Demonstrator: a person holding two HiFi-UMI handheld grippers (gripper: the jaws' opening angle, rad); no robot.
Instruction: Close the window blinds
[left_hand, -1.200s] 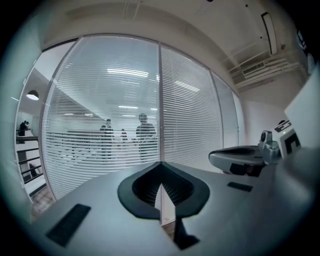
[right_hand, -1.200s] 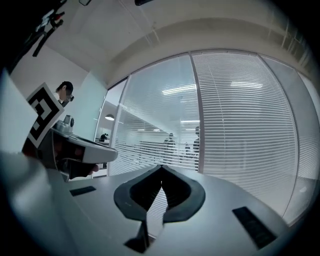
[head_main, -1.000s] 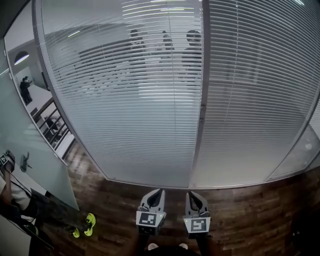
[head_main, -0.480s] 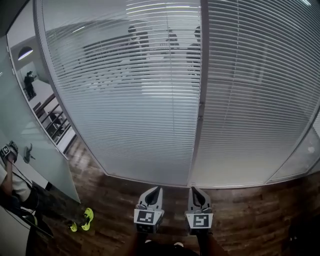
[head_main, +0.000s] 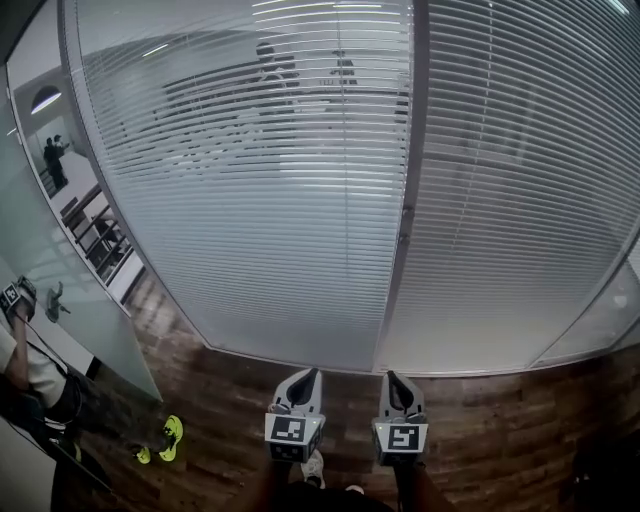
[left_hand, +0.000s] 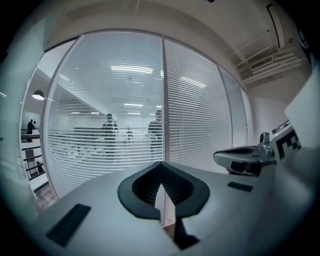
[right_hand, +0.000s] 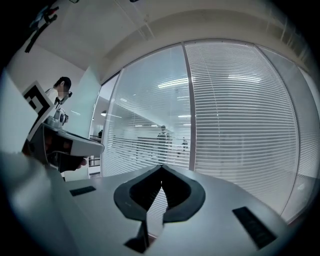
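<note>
Window blinds (head_main: 250, 220) fill upper and middle of head view, slats running horizontally, side to side. Left panel is see-through, with figures (head_main: 268, 70) visible beyond; right panel looks denser. Grey upright post (head_main: 405, 200) divides panels. Left tongs (head_main: 308, 378) and right tongs (head_main: 392, 382) at bottom centre, tips pointing toward blinds, well apart from them — both pinched together, nothing between. Dark wood-plank floor (head_main: 500, 430) below.

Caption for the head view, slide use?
Shut, empty left gripper and right gripper held low before the see-through left blinds.
</note>
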